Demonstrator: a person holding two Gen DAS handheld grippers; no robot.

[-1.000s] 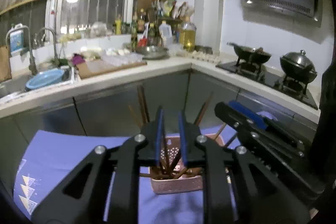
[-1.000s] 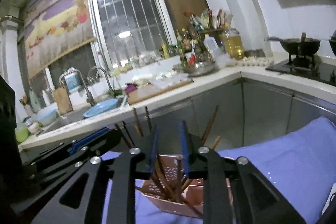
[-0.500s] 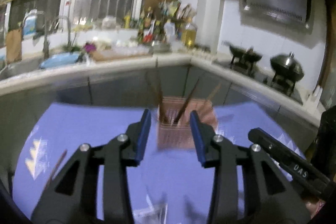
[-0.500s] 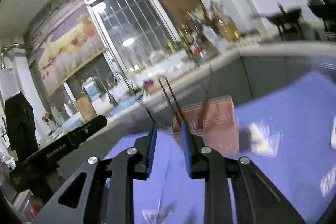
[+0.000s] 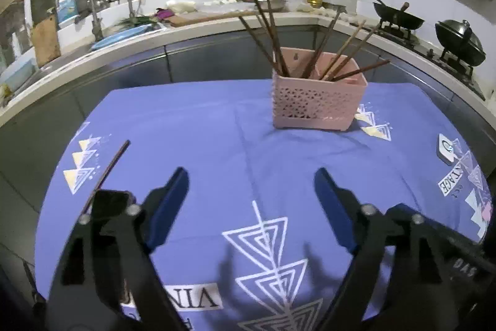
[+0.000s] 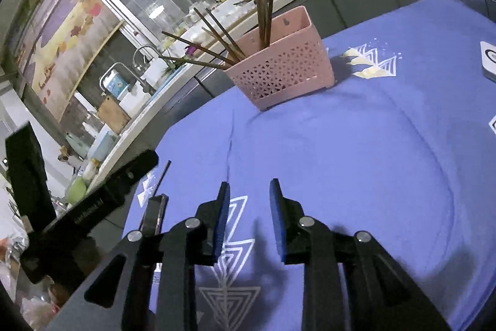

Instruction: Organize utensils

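Note:
A pink perforated utensil basket (image 5: 317,107) stands on the blue tablecloth (image 5: 217,129) and holds several brown chopsticks (image 5: 272,36). It also shows in the right wrist view (image 6: 282,67). One loose chopstick (image 5: 108,169) lies on the cloth at the left, beside a dark phone (image 5: 108,202); it shows in the right wrist view (image 6: 161,176) too. My left gripper (image 5: 251,179) is wide open and empty over the near cloth. My right gripper (image 6: 249,188) is open a little and empty, well short of the basket.
A kitchen counter (image 5: 124,51) with sink and taps (image 5: 93,11) runs behind the table. Two woks (image 5: 458,42) sit on the stove at right. A white card (image 5: 446,149) lies at the cloth's right edge. The left gripper's body (image 6: 93,207) sits left of my right gripper.
Both grippers have pulled back and up from the basket, which now stands far ahead. The left jaws have opened wide; the right jaws opened slightly. The view now looks down on the cloth.

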